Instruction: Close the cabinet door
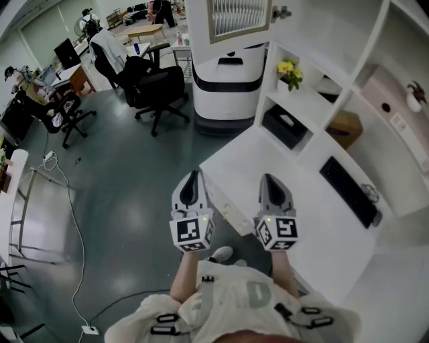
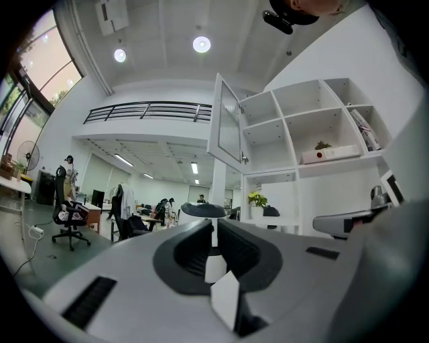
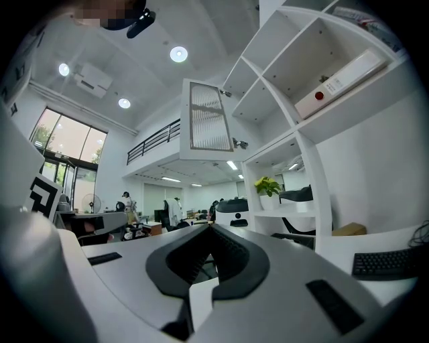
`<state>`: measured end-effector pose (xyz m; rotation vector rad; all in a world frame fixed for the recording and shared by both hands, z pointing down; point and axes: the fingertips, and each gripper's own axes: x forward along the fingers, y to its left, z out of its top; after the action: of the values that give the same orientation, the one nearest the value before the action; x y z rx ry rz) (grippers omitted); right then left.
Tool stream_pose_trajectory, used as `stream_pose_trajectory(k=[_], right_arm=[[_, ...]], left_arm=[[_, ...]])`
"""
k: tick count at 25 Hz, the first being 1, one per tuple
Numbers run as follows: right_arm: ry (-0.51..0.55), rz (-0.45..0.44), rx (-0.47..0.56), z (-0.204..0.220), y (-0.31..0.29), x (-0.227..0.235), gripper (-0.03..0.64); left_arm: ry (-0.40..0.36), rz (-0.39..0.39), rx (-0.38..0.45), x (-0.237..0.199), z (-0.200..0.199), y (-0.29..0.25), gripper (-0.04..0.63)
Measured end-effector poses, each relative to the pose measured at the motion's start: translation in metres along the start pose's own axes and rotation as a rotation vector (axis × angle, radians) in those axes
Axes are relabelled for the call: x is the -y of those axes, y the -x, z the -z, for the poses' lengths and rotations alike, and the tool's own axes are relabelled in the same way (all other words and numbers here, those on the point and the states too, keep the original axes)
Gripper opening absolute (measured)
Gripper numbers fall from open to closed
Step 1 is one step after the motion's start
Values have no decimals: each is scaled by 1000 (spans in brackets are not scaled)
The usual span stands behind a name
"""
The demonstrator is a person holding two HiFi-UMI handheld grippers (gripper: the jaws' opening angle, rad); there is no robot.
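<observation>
"Head view first: what's around me?"

"I see the left gripper and right gripper side by side over the corner of the white desk. The cabinet door is well beyond them, swung out from the shelf unit. A white machine sits under the door, with office chairs on its left. A yellow-flowered plant, a cardboard box and a keyboard are on the shelves and desk."

"Left gripper view?"

"My jaws are pressed together with nothing in them. The door hangs open high above them, and the plant is below it."

"Right gripper view?"

"Same there, jaws together and empty. The door is up and left of the shelves, with the keyboard low on the right."
</observation>
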<state>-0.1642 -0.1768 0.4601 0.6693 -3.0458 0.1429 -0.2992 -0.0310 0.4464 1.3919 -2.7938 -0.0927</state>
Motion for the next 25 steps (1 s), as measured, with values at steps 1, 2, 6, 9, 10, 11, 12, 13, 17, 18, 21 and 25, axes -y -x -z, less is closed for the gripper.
stream_pose_trajectory(k=[1,2,6,9,10,11,12,13,17,18,21,25], right_arm=[[1,-5,5,-1,0,-1,5],[4,-8,8,-1,-1,-1,5],[9,-7,-7,3,-1,0,5],[23,-13,-3,3,0,1,5],[26,-15,1,3,-1,1,5],[27,-17,5,2,-1,1,5],[25,-16,6,3,-1,1,5],[21,-11,2,3,-1,2,5],[12,5,-7,3,0,3,5],[11,8,-11,3,0,3,5],[18,1,-6,2,-1,1,5],[12,9,-8,2,0,2,5]], left_arm=[[6,0,-1,-1,1,0,8],[11,4,-5,-1,2,-2,19],[39,25,-23,1,10,-10,201],[55,41,-60,4,19,-16,247],[62,45,-75,5,22,-17,257],[70,48,-88,6,25,-19,265],[78,51,-98,6,28,-20,272],[85,54,-103,6,29,-20,276],[110,63,-117,7,32,-22,278],[113,64,-121,6,32,-23,278],[126,78,-101,1,20,-35,278],[98,119,-9,-9,-41,-69,278]])
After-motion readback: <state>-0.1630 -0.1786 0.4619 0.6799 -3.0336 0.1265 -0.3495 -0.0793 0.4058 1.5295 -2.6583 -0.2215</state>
